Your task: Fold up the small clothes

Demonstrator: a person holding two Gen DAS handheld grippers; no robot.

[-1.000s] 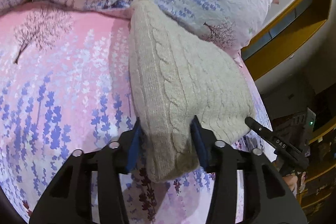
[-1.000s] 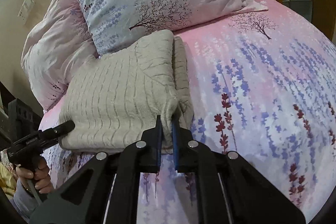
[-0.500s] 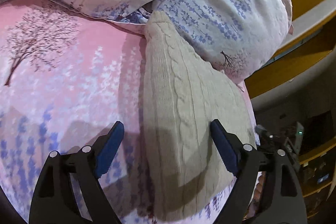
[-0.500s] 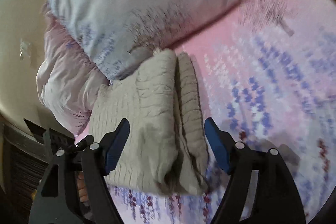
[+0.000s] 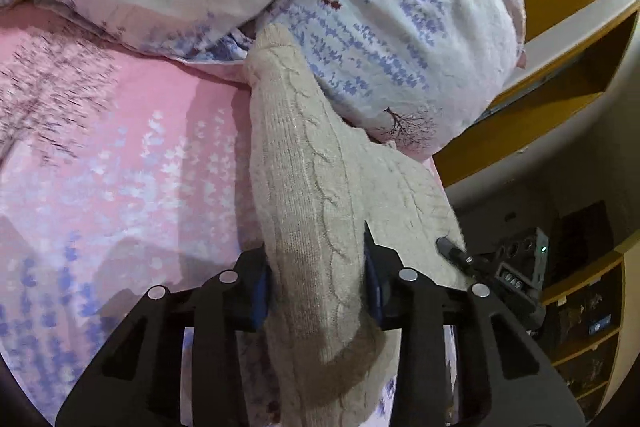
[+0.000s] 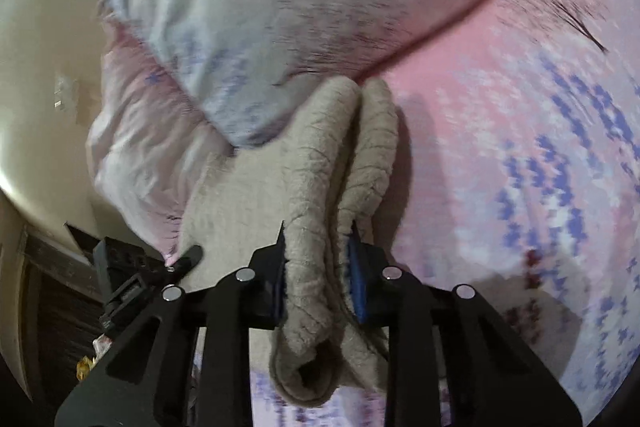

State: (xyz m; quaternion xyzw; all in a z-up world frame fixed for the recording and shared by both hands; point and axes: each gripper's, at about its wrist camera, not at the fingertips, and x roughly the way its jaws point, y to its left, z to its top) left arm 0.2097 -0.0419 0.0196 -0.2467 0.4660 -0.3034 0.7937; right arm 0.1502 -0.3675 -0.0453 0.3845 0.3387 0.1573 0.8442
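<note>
A cream cable-knit sweater (image 5: 316,187) lies folded on the pink floral bedsheet (image 5: 120,167), its far end against the pillows. My left gripper (image 5: 318,267) is shut on a thick folded edge of it, the knit bulging between the blue pads. In the right wrist view the same sweater (image 6: 320,167) shows as two stacked rolls, and my right gripper (image 6: 316,259) is shut on those folds at their near end. The other gripper's tip (image 6: 188,255) shows at the sweater's left edge.
Two floral pillows (image 5: 400,27) press against the sweater's far end. The bed edge drops off to the right in the left wrist view, with yellow wooden shelving (image 5: 560,75) and dark furniture (image 5: 580,247) beyond. A cream wall (image 6: 40,67) stands left in the right wrist view.
Both grippers let go and opened wide half a second ago, then closed again on the sweater's thick folded edges nearer the pillows.
</note>
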